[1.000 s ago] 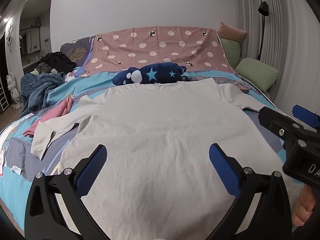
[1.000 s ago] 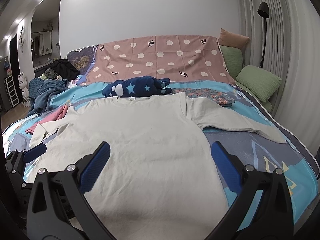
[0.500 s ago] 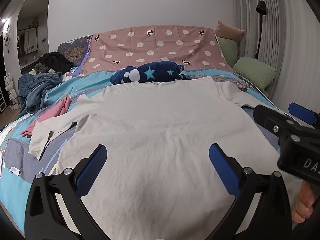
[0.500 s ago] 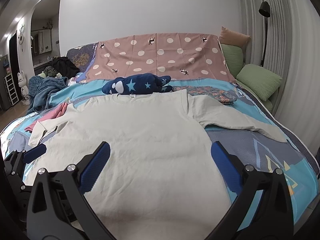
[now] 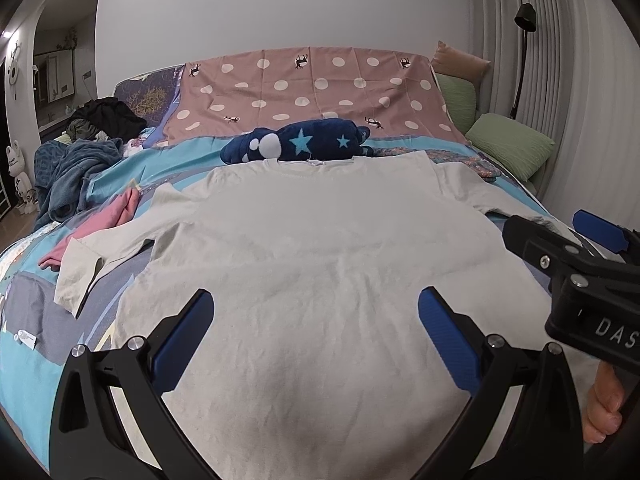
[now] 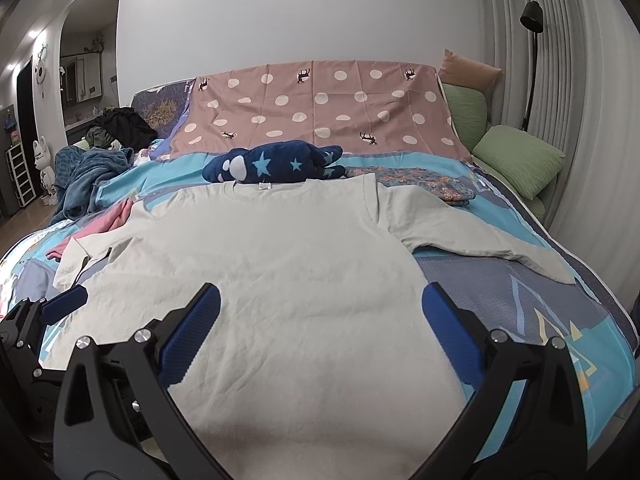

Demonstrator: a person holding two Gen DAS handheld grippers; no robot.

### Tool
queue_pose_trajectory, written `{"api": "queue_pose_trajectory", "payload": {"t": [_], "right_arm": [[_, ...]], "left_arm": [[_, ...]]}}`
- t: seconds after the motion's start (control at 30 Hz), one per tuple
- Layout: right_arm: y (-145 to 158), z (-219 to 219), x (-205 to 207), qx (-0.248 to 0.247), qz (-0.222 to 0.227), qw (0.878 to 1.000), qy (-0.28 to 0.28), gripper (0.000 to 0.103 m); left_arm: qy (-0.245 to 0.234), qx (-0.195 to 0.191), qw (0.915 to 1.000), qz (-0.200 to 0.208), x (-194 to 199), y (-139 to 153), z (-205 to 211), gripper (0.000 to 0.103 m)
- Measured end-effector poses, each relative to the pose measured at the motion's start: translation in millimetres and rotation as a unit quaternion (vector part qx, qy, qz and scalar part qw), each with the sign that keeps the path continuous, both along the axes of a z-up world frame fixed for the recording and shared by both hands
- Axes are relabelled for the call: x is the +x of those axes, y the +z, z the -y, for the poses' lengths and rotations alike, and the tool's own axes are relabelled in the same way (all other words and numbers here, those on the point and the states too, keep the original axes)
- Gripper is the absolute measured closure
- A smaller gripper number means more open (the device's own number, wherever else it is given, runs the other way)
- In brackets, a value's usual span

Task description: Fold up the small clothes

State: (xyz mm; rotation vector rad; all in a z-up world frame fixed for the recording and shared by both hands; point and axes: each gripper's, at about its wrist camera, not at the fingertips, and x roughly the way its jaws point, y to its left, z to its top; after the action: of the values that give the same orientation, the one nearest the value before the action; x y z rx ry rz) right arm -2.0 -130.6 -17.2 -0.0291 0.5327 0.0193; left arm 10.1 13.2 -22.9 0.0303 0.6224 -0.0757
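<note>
Black-framed left claw (image 5: 316, 332) and right claw (image 6: 320, 330), blue ribbed pads, silver screws, white "DAS" lettering.

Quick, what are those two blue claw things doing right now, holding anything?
Left gripper: open, empty, above the grey T-shirt.
Right gripper: open, empty, over the same shirt.

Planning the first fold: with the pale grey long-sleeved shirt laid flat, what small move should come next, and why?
Probably lower the open left gripper and open right gripper to the pale grey long-sleeved shirt: both hover above its near hem holding nothing, and both sleeves lie spread out.
</note>
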Motion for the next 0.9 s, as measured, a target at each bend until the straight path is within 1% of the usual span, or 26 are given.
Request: {"api": "queue_pose_trajectory", "payload": {"t": [0.33, 0.43, 0.6, 0.77, 0.9], "right_arm": [[-1.0, -10.4, 10.2, -0.024, -0.005, 1.0, 0.001, 0.002], [-0.5, -14.2, 15.2, -0.035, -0.005, 0.999, 0.003, 0.002], [-3.5, -25.0, 27.7, -0.068, -0.011, 0.998, 0.01, 0.002], [-9.7, -33.2, 44.2, -0.09, -0.029, 0.995, 0.022, 0.002], [-14.8, -40.2, 56.6, -0.116, -0.036, 0.992, 0.016, 0.002]], "left_arm": [[0.001, -0.024, 0.9997, -0.004, 6.0, 3.0, -20.1, 0.001], [0.006, -0.024, 0.9997, -0.007, 9.4, 3.0, -27.6, 0.004], [0.013, -0.043, 0.9989, -0.015, 15.3, 1.7, -44.2, 0.006], [0.022, -0.046, 0.9985, -0.017, 20.9, -0.6, -60.2, 0.006], [0.031, -0.057, 0.9977, -0.022, 27.2, -4.3, -75.1, 0.006]]}}
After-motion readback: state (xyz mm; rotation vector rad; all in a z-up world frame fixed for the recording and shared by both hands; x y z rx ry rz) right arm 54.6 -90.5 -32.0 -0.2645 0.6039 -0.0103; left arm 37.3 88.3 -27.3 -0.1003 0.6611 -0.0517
